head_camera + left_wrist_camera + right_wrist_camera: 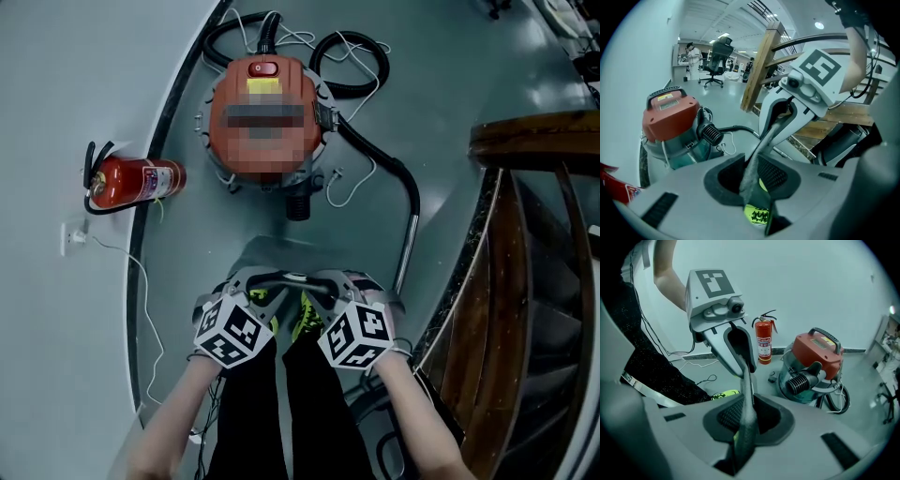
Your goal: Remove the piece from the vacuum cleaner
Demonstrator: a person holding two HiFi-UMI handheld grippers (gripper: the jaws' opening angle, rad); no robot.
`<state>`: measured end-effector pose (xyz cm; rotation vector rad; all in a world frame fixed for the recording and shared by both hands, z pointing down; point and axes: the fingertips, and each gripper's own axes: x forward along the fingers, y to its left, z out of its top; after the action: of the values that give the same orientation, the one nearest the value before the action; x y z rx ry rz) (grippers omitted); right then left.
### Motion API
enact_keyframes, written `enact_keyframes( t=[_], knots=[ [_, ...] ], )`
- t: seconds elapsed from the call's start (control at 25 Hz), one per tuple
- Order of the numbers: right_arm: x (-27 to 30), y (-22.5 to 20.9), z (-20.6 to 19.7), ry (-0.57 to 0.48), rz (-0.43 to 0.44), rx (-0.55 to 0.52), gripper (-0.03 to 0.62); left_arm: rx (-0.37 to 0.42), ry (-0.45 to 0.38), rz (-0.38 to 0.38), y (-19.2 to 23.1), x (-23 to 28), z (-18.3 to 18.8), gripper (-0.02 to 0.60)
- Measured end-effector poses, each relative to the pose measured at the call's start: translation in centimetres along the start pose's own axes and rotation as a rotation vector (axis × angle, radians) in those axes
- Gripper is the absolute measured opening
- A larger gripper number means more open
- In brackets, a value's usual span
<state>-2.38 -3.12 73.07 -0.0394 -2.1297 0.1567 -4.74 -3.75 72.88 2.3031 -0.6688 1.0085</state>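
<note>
The vacuum cleaner point(265, 84) has an orange lid and stands on the grey floor ahead of me; it also shows as the vacuum point(670, 117) and the vacuum point(818, 352). A ribbed black port point(297, 202) on its side points toward me. A black hose point(375, 155) runs from it to a metal tube point(408, 239). My left gripper point(272, 279) and right gripper point(305, 279) hang tip to tip over my legs, well short of the vacuum. The left jaws point(774, 129) and the right jaws point(743, 364) each look pressed together, with nothing held.
A red fire extinguisher point(131, 181) lies by the curved wall at the left, beside a wall socket point(73, 236) with a white cable. A wooden stair railing point(525, 281) stands at the right. My yellow-green shoes point(298, 323) are below the grippers. An office chair point(717, 58) stands far back.
</note>
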Motion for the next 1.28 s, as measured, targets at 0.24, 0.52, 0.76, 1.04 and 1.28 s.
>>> enact_keyframes(
  t=[0.24,0.52,0.76,1.04,1.28],
  knots=[
    [0.9,1.1,-1.4,-0.004,-0.008,0.001,0.051,0.01,0.015,0.011,-0.9,1.1,-1.2,0.092],
    [3.5,1.9,-3.8,0.01,0.004,0.001,0.051,-0.007,0.041,0.002,-1.4,3.7,-3.6,0.092],
    [5.8,0.9,-5.4,0.005,0.006,0.009,0.052,-0.021,0.049,0.001,-0.4,6.0,-5.0,0.092],
    [8.0,-0.7,-6.7,0.02,0.006,0.025,0.052,-0.022,0.057,-0.009,1.2,8.3,-5.6,0.092],
    [10.6,-1.9,-7.7,0.01,0.02,0.09,0.053,-0.04,0.084,-0.026,2.8,10.4,-7.2,0.092]
  ],
)
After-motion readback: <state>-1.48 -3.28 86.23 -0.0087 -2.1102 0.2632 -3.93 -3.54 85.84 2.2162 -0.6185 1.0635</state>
